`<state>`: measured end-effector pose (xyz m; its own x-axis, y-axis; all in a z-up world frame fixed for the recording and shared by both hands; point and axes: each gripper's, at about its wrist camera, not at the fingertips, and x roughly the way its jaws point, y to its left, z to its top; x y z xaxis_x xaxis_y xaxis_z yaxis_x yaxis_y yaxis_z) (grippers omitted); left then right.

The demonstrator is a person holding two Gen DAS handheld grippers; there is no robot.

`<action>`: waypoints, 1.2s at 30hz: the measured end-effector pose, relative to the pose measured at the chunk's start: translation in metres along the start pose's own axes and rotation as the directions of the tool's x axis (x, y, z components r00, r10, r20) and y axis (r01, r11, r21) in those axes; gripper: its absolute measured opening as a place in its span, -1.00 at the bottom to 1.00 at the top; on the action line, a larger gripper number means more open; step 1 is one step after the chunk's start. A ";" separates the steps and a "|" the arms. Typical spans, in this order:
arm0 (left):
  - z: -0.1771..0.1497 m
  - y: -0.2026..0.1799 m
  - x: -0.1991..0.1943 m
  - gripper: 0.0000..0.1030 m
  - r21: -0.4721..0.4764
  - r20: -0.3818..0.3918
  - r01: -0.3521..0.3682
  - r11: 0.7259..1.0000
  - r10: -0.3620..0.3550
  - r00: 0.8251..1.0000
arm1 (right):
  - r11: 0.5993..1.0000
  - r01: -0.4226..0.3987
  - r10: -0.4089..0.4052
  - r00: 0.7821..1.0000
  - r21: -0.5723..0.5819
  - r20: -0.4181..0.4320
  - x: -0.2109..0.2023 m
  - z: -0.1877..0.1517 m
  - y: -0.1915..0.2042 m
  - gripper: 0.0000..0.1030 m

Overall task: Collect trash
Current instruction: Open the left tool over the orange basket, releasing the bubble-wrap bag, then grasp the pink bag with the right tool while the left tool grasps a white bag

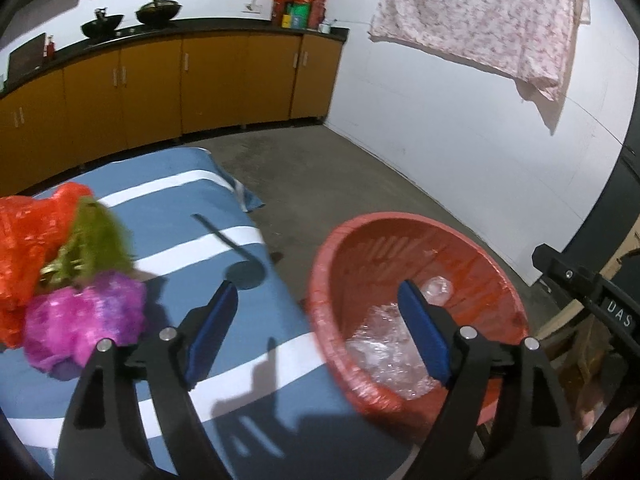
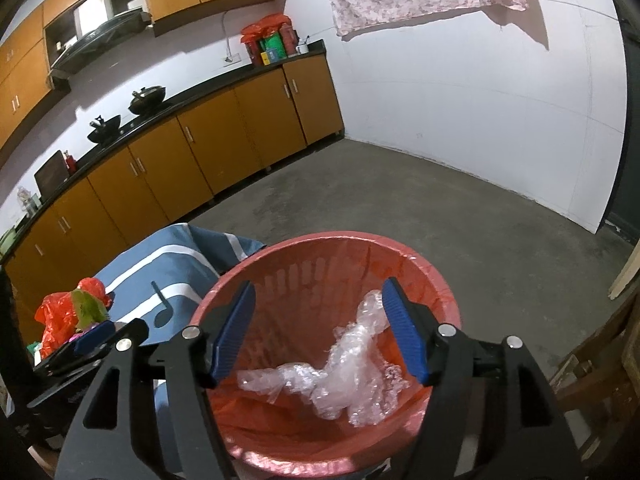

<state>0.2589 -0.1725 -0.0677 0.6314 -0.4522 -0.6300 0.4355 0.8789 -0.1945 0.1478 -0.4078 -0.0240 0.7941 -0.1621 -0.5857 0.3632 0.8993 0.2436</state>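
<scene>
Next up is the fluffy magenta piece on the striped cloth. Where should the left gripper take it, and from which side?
Probably pinch the magenta piece across its bulging near-right edge, coming from the bin side over bare blue striped cloth. It looks soft and crumpled, so any fold should hold. Its far side presses against the green and orange scraps. The left gripper is open.

The bin (image 2: 320, 360) stands on the floor (image 2: 440, 208), right of the table (image 1: 224, 248). Crumpled plastic (image 2: 344, 380) lies in the bin. Bags (image 1: 60, 272) sit on the table's left side.

Crumpled clear plastic (image 2: 340, 376) lies inside red bin (image 2: 280, 264).
</scene>
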 end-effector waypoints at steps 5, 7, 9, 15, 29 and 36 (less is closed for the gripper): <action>-0.005 0.021 -0.022 0.59 -0.020 0.024 -0.041 0.999 0.042 0.999 | 0.999 -0.036 0.036 0.999 -0.032 -0.006 -0.003 -0.002 0.022 0.28; -0.008 0.031 -0.033 0.59 -0.026 0.038 -0.064 0.998 0.064 0.997 | 0.997 -0.053 0.052 0.999 -0.051 -0.011 -0.003 -0.003 0.034 0.28; -0.012 0.043 -0.046 0.59 -0.037 0.052 -0.092 0.995 0.093 0.994 | 0.995 -0.072 0.071 0.997 -0.076 -0.018 -0.003 -0.006 0.049 0.28; -0.027 0.093 -0.085 0.59 -0.096 0.091 -0.191 0.977 0.200 0.976 | 0.978 -0.145 0.139 0.989 -0.148 -0.052 -0.001 -0.017 0.101 0.28; -0.075 0.245 -0.169 0.73 -0.274 0.062 -0.508 0.816 0.543 0.838 | 0.913 -0.277 0.220 0.952 -0.298 -0.212 0.042 -0.073 0.240 0.28; -0.082 0.290 -0.172 0.76 -0.334 0.020 -0.548 0.767 0.587 0.809 | 0.933 -0.233 0.170 0.957 -0.274 -0.235 0.071 -0.081 0.264 0.28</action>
<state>0.2238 0.1731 -0.0774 0.7797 0.1470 -0.6087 -0.2263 0.9725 -0.0550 0.2607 -0.1495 -0.0643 0.7076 0.0932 -0.7005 0.0206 0.9881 0.1523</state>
